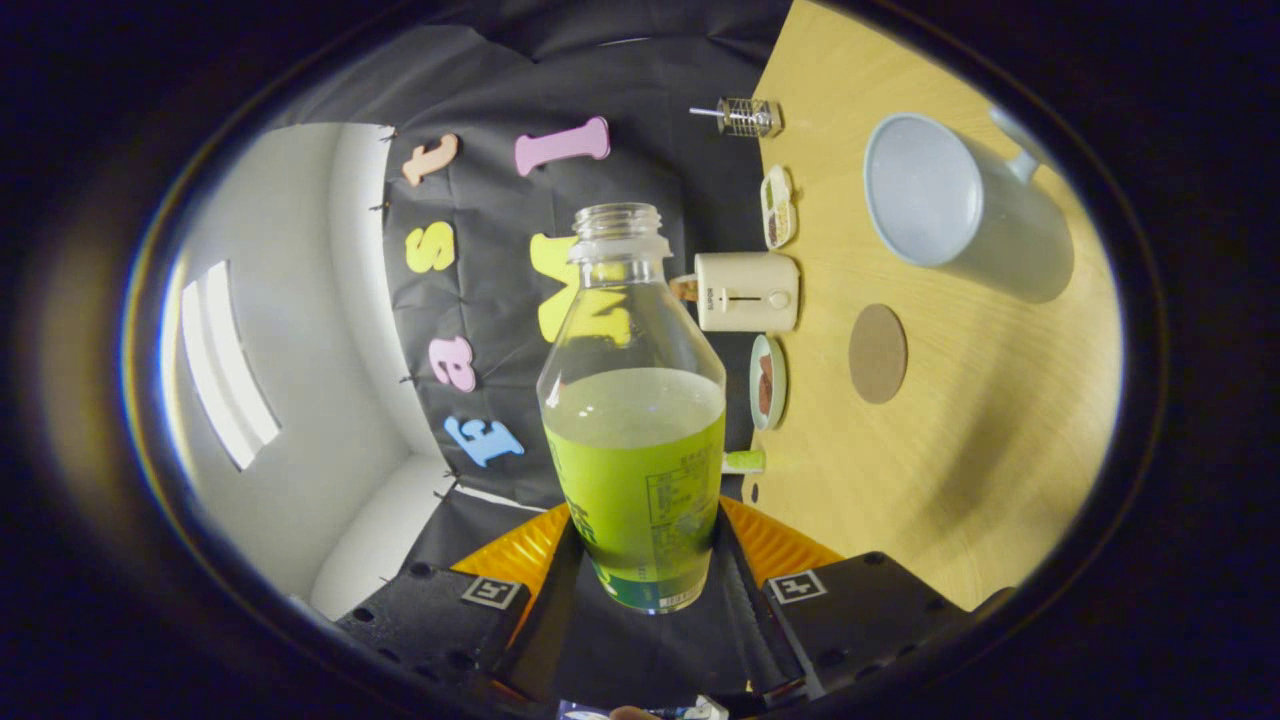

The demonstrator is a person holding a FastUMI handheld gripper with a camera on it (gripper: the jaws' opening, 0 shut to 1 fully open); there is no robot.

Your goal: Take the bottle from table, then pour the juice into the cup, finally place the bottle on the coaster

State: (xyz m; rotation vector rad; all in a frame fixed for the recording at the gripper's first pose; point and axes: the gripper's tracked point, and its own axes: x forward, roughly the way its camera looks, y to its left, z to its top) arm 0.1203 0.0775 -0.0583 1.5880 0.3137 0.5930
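Bottle [634, 420], uncapped and half full of sloshing juice, sits clamped low between the gripper [640, 560] fingers; smooth plastic may slip, so grip stays firm.

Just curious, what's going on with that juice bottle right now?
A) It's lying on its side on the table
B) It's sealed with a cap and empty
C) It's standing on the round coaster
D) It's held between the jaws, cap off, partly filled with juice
D. The bottle sits clamped between the gripper jaws, its neck open with no cap, green juice filling roughly the lower half; the coaster lies bare on the table near the cup.
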